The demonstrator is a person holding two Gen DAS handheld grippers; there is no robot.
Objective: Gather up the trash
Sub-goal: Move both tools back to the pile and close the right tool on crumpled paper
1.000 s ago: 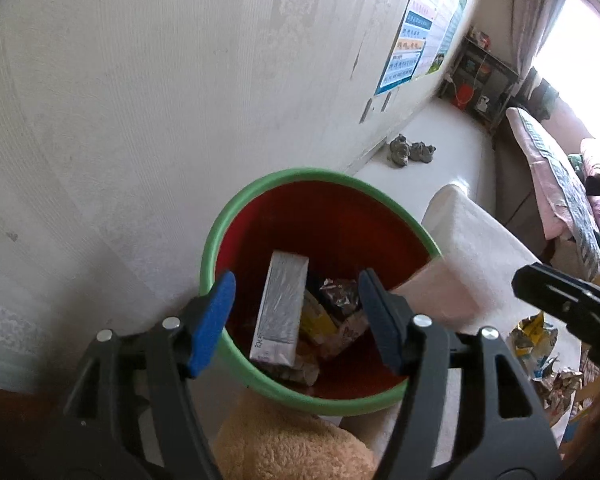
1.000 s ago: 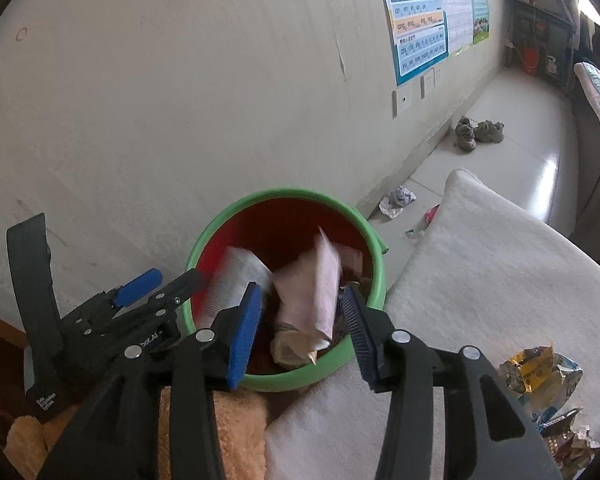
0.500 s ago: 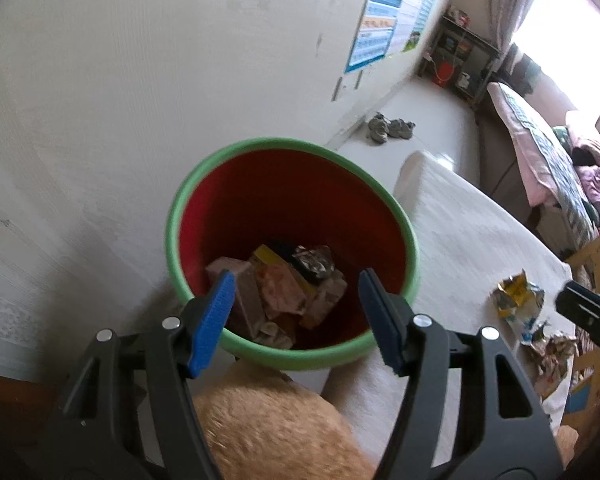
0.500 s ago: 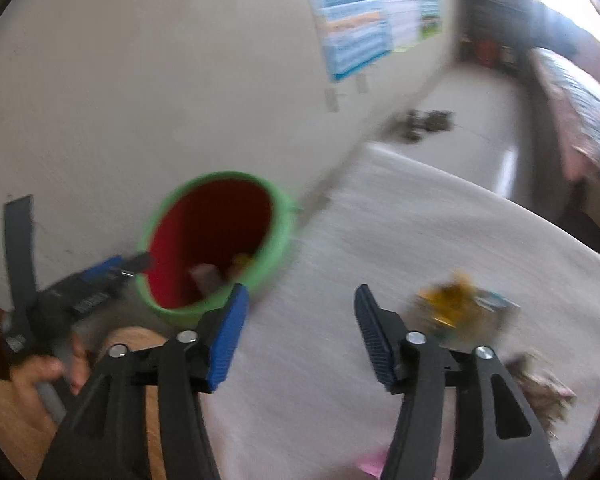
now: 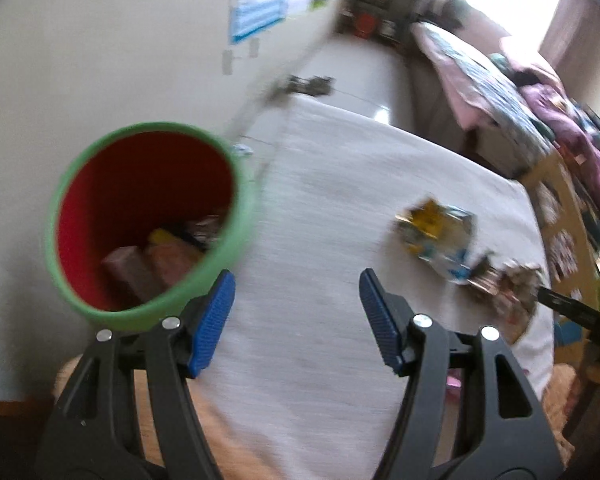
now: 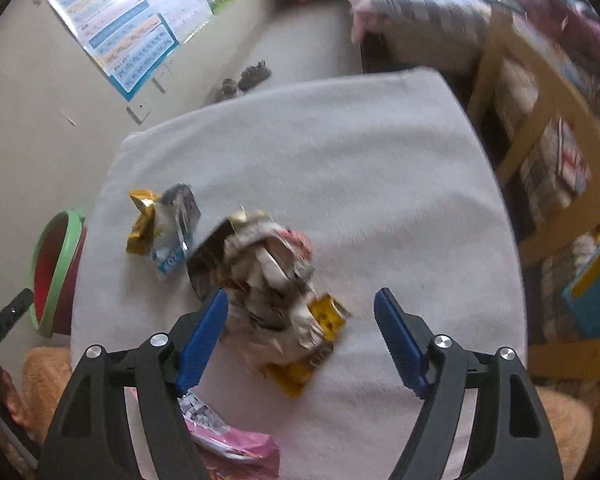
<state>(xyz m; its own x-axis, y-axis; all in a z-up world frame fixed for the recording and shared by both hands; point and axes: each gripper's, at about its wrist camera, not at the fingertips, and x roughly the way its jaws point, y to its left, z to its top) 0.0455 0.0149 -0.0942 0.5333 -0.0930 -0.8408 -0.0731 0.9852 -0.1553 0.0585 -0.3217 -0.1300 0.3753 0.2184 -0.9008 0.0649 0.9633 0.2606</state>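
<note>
Both jaws empty and spread wide as you turn to the next pile of trash on the white-covered worktop [image 6: 380,184].

Nearest you, your right gripper [image 6: 300,332] hangs over the crumpled wrapper heap [image 6: 268,280], jaws wide either side of it, apparently so the loose bundle fits between the pads in one bite; a pink packet [image 6: 236,444] lies just beneath the left pad. Just beyond sits a yellow-and-blue pouch [image 6: 160,232], apart from the heap. Your left gripper [image 5: 296,320], jaws equally wide and holding nothing, hovers over bare cloth beside the green-rimmed red bin [image 5: 148,224], which stands off the worktop's edge by the wall, close enough for short drops and already holding several wrappers.
</note>
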